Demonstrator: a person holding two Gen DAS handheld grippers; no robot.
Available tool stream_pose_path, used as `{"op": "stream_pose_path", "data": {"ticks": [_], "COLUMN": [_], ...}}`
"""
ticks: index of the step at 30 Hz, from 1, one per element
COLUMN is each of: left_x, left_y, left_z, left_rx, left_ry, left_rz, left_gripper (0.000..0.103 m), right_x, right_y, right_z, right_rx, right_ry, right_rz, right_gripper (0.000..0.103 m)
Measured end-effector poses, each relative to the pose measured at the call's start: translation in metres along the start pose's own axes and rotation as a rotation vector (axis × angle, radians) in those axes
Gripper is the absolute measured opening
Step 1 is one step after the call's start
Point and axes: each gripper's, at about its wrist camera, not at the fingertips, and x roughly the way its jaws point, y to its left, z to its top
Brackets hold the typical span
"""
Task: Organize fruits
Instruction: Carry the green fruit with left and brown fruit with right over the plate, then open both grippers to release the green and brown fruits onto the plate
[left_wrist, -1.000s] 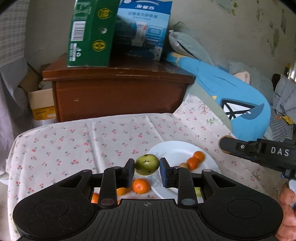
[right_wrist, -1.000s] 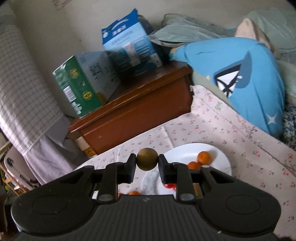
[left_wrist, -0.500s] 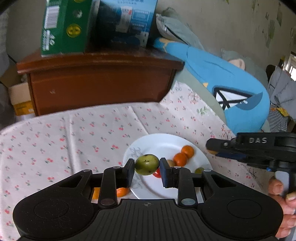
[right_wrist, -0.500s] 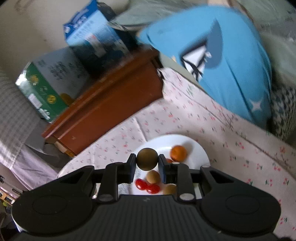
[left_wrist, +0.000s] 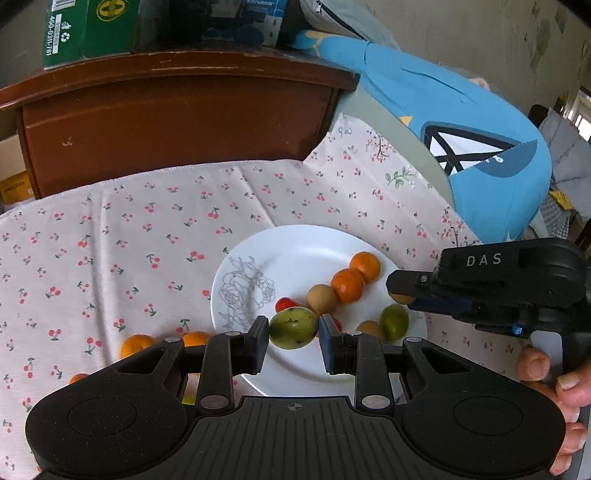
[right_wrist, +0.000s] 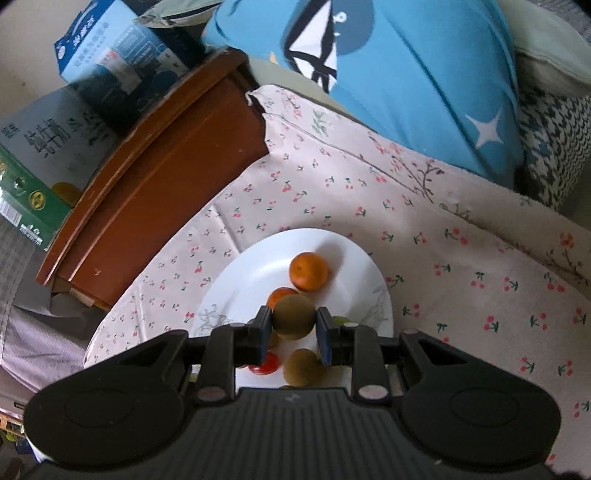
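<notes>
On a surface (left_wrist: 110, 229) draped in a cherry-print cloth, beside a brown wooden cabinet (left_wrist: 177, 107) and a blue cushion (left_wrist: 461, 122), a white plate (left_wrist: 295, 247) is seen partly filled: two oranges (left_wrist: 348, 285), a tan round fruit (left_wrist: 321, 298), cherry tomatoes (left_wrist: 283, 304) and a green fruit (left_wrist: 394, 321) are already gathered on it. A green fruit with dark specks (left_wrist: 293, 328) is gripped between the pads of the left hand-held gripper (left_wrist: 293, 341) and held above the plate's near edge. A brown round fruit (right_wrist: 294, 316) is clamped in the right hand-held gripper (right_wrist: 294, 332), likewise held over the plate. Neither carried fruit has yet been set down. At least three oranges (left_wrist: 137, 345) are left lying on the cloth to the left of the plate, so the sorting is judged well under way but unfinished.
</notes>
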Motion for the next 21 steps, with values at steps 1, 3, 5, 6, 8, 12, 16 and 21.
{"op": "stream_pose_path", "data": {"ticks": [1,3,5,6,8,12,16,21], "left_x": [0.001,0.002,0.0,-0.001,-0.005,-0.017,-0.036,-0.055], "left_y": [0.0,0.0,-0.002,-0.002,-0.002,0.0,0.005,0.013], "left_z": [0.0,0.001,0.002,0.003,0.005,0.013,0.022,0.029], "left_rx": [0.0,-0.004,-0.005,-0.003,-0.013,-0.042,-0.049,-0.042], "left_ry": [0.002,0.005,-0.003,-0.006,-0.013,-0.029,-0.068,-0.084], "left_rz": [-0.002,-0.002,-0.002,-0.006,-0.015,-0.015,0.014,0.06], "left_gripper": [0.027,0.027,0.028,0.028,0.029,0.041,0.058,0.06], "right_x": [0.001,0.002,0.002,0.001,0.0,-0.004,-0.01,-0.012], "right_y": [0.0,0.0,-0.001,-0.001,0.0,0.005,0.016,0.023], "right_z": [0.0,0.001,0.001,0.001,0.002,0.003,0.002,-0.004], "right_rx": [-0.001,0.0,0.009,0.01,0.007,-0.006,-0.081,-0.111], "right_ry": [-0.003,-0.008,-0.013,-0.016,-0.024,-0.037,-0.069,-0.056], "right_rz": [-0.005,-0.008,-0.002,0.001,0.003,0.027,0.036,0.069], "right_gripper": [0.026,0.028,0.029,0.029,0.029,0.029,0.029,0.029]}}
